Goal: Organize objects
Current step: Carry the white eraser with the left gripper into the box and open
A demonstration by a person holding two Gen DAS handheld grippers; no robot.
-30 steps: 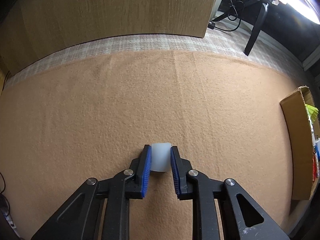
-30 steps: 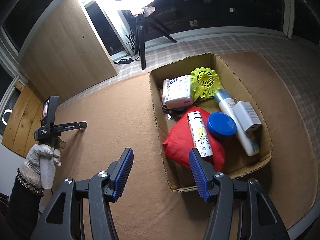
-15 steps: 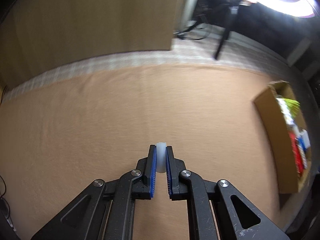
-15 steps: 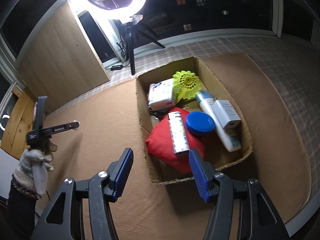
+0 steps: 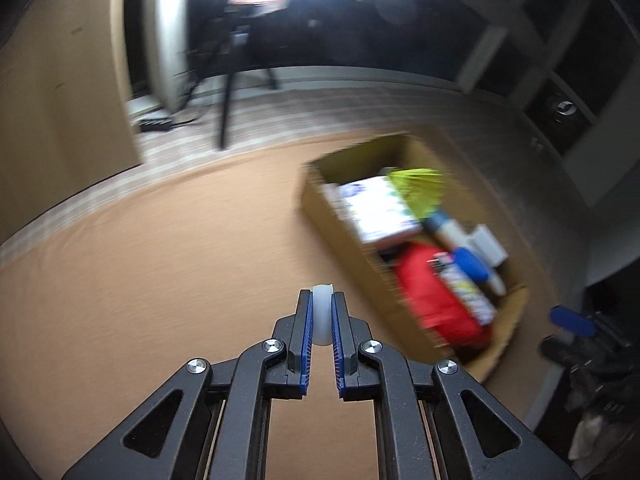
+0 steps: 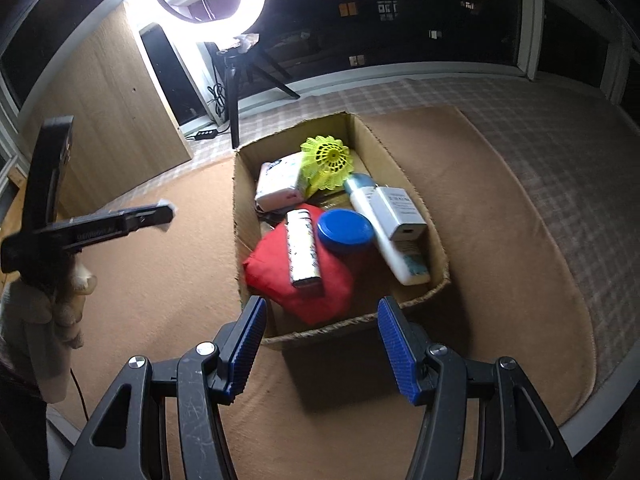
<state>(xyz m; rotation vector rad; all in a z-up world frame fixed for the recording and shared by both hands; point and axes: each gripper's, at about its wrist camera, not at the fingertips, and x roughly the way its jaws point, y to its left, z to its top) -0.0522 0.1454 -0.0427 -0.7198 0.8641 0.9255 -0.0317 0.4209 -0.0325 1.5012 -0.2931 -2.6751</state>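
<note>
Left hand-held gripper clamped on white cap; right hand-held gripper half-open, empty.

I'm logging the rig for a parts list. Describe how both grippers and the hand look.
Both the left gripper and the right gripper are black linkage frames with silver pivot screws and ribbed blue pads. From the right wrist view, the left hand wears a pale knit glove with a dark patterned cuff.

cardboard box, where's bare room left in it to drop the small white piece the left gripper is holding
Bare floor shows in the cardboard box at its near end, between the red pouch and the near wall. The far half is crowded: tissue pack, yellow shuttlecock, white bottle, blue lid.
</note>
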